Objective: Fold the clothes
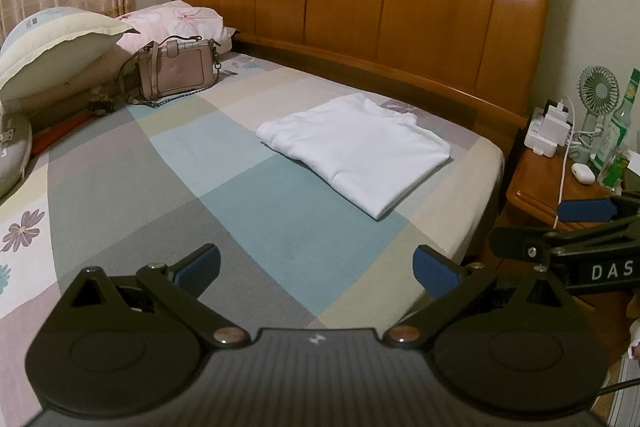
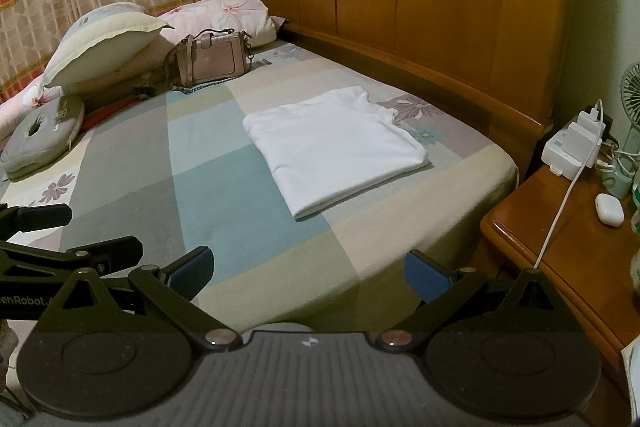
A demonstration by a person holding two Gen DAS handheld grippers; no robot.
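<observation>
We see a folded white cotton shirt (image 1: pixel 356 153) lying flat on the pastel checked bed (image 1: pixel 248 211); our left hand-held gripper (image 1: pixel 316 273) and right hand-held gripper (image 2: pixel 308 271) hover near, jaws apart, empty.

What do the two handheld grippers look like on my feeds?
Both the left gripper and right gripper are matte black, with ribbed bodies, round discs at each side, silver pivot screws and blue ribbed pads on the jaws. White lettering marks their sides, readable only in part. A dark cable trails from the left one.

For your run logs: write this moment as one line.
white shirt: folded on bed | left claw: open | right claw: open
</observation>
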